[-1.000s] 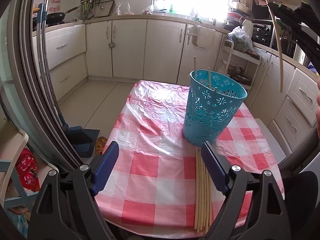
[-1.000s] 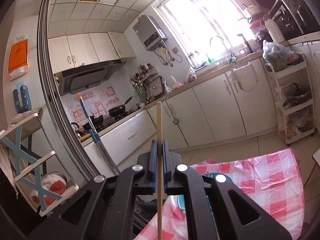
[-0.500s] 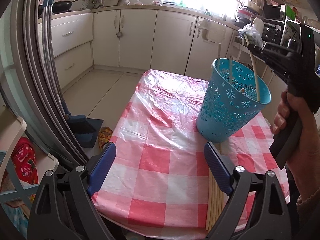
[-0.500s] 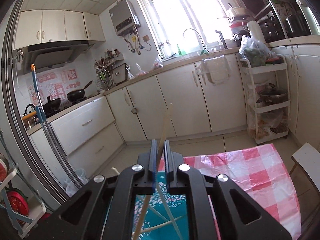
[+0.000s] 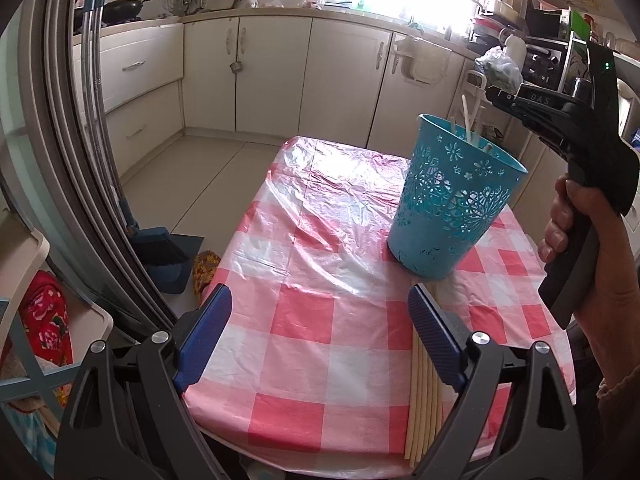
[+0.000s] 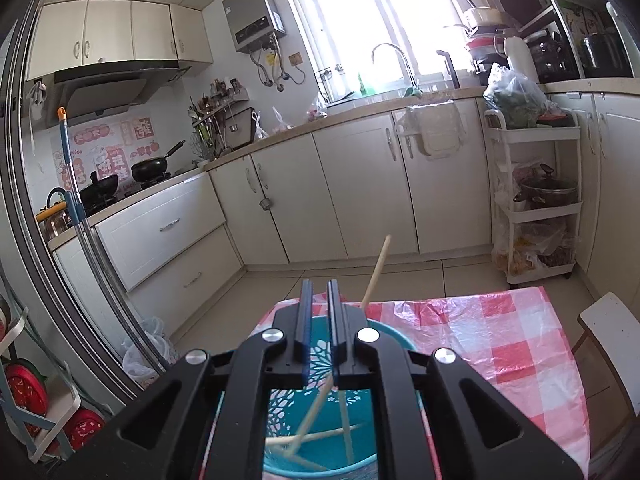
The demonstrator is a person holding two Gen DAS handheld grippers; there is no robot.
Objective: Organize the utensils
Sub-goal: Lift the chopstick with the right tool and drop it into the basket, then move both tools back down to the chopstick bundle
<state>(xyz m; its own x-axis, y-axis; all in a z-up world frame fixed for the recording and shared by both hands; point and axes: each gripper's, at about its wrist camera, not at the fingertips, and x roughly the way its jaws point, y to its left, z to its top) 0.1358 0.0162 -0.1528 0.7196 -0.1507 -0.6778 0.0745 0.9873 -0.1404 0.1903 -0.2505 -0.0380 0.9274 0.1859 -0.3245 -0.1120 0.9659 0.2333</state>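
R tongs point(image 6: 319, 316) over blue basket point(image 5: 452, 200), jaws nearly shut, holding nothing; chopstick point(image 6: 376, 268) leans inside. L tongs point(image 5: 320, 336) wide open, empty, over surface point(image 5: 320, 264). Next: grab one stick from row point(image 5: 424, 412), drop tip-first.

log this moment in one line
left gripper open beside loose chopsticks | right gripper shut above blue basket | dropped chopsticks inside basket

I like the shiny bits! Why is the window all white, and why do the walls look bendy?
In both wrist views sunlight overexposes the window, washing it white. In the left wrist view that light glares off the plastic tablecloth. The fisheye lenses bow the door frame at each picture's edge.
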